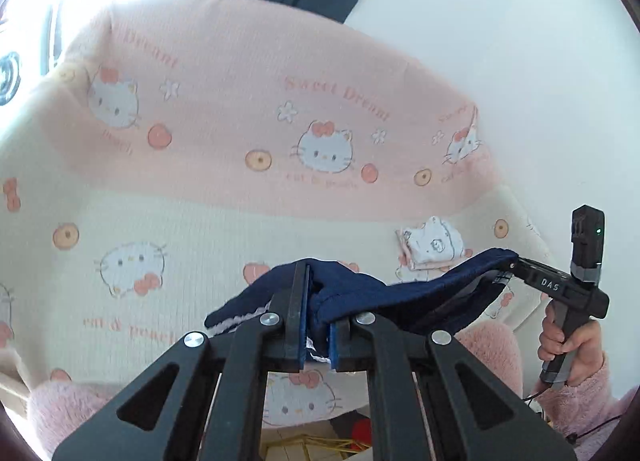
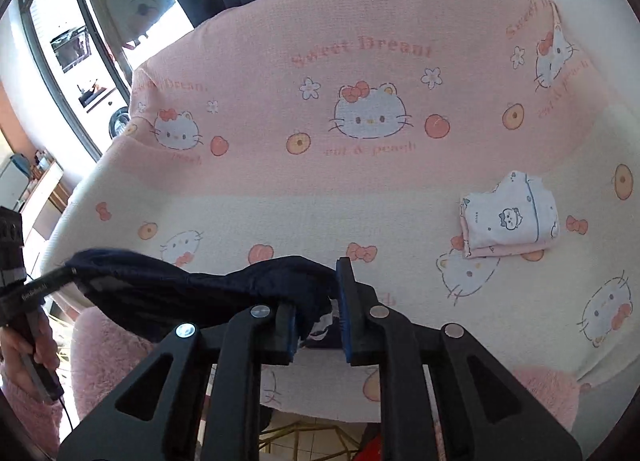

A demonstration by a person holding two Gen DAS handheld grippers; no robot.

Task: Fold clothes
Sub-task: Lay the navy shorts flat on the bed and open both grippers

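Black linkage arms of the left gripper (image 1: 318,325) are filling the foreground of the left wrist view; its blue-padded fingers (image 1: 303,317) are pinching one end of a navy garment (image 1: 360,293). That garment is hanging lifted above the sheet, stretching rightward to the right gripper (image 1: 516,263), which is clamping the far end while a hand (image 1: 568,345) in a fluffy pink sleeve is gripping its handle.

From the right wrist view, the right gripper (image 2: 320,309) is sitting with navy garment (image 2: 200,289) bunched between its pads; the jaws are standing somewhat apart here, with fabric filling the gap against the left pad. The left gripper (image 2: 66,273) is biting the opposite end at the left edge.

Underneath, a pink and cream cat-print sheet (image 2: 360,189) is covering the work surface. A folded white printed garment (image 2: 510,217) is resting on a folded pink piece (image 2: 516,249), well apart from the navy item, toward the right side of the sheet.
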